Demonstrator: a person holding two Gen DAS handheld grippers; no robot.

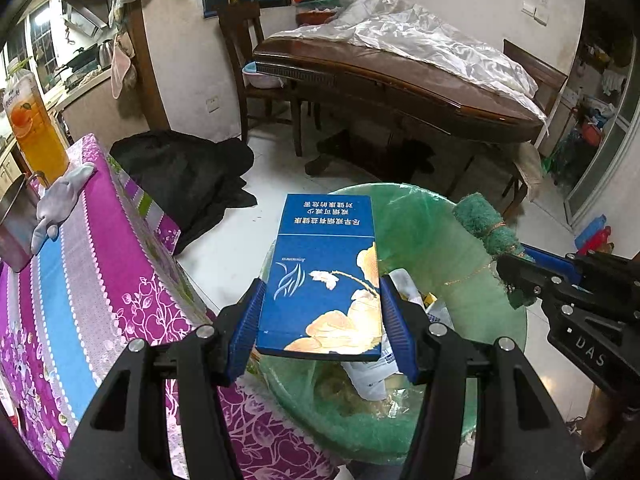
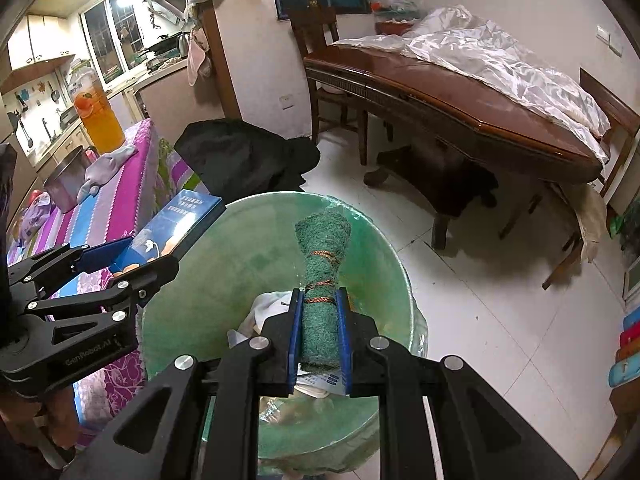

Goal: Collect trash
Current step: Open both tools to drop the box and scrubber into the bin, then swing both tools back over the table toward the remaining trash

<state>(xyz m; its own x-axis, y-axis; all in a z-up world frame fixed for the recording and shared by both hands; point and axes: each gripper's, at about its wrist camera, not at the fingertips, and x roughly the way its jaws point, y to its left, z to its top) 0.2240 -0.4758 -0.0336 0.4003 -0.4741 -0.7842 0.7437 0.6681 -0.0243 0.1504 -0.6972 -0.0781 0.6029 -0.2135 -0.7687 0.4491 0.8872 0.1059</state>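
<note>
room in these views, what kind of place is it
Likely a home's dining area beside a kitchen: a wooden dining table with chairs, a kitchen counter holding a kettle, and a lined trash bin.

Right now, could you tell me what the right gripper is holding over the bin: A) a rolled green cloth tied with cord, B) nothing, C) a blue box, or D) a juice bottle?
A: the right gripper is shut on the green cloth, over the bin; the blue box sits in the left gripper.
</note>
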